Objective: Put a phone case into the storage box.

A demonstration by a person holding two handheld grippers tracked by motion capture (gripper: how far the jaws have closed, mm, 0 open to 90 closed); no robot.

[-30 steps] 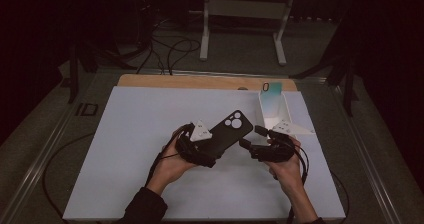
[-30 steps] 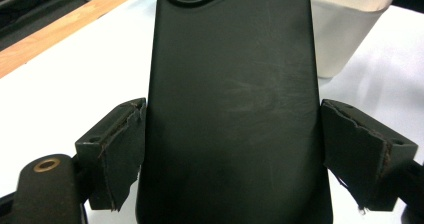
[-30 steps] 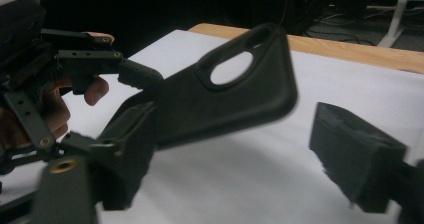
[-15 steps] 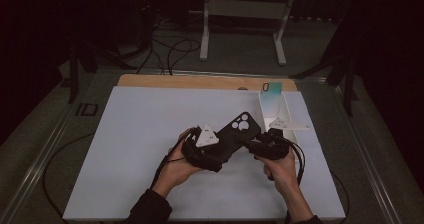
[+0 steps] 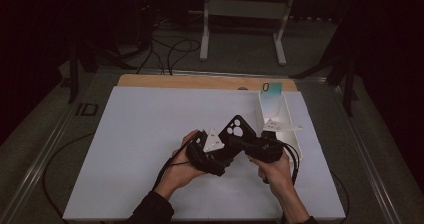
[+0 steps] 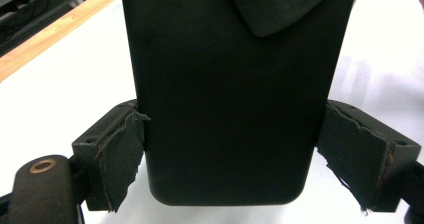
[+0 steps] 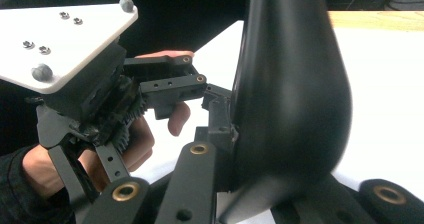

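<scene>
A black phone case (image 5: pixel 236 130) with camera cut-outs is held above the white mat, tilted up and away from me. My left gripper (image 5: pixel 225 154) grips it across its width at the lower end. In the left gripper view both torn pads (image 6: pixel 122 154) press the case's (image 6: pixel 235 84) long edges. My right gripper (image 5: pixel 246 144) comes in from the right. Its jaws have just been closing and now pinch the case's side wall. In the right gripper view the case (image 7: pixel 292 94) stands edge-on between those jaws (image 7: pixel 270 196), with the left gripper (image 7: pixel 100 84) and its hand behind.
An open white box (image 5: pixel 292 134) lies on the mat's (image 5: pixel 140 134) right side, with a teal case (image 5: pixel 271 95) leaning at its far end. A wooden strip (image 5: pixel 200 81) runs along the far edge. Cables trail from both grippers toward me.
The right gripper has moved left to the case and shut on its side. Both hands and the case have shifted slightly nearer to me.
</scene>
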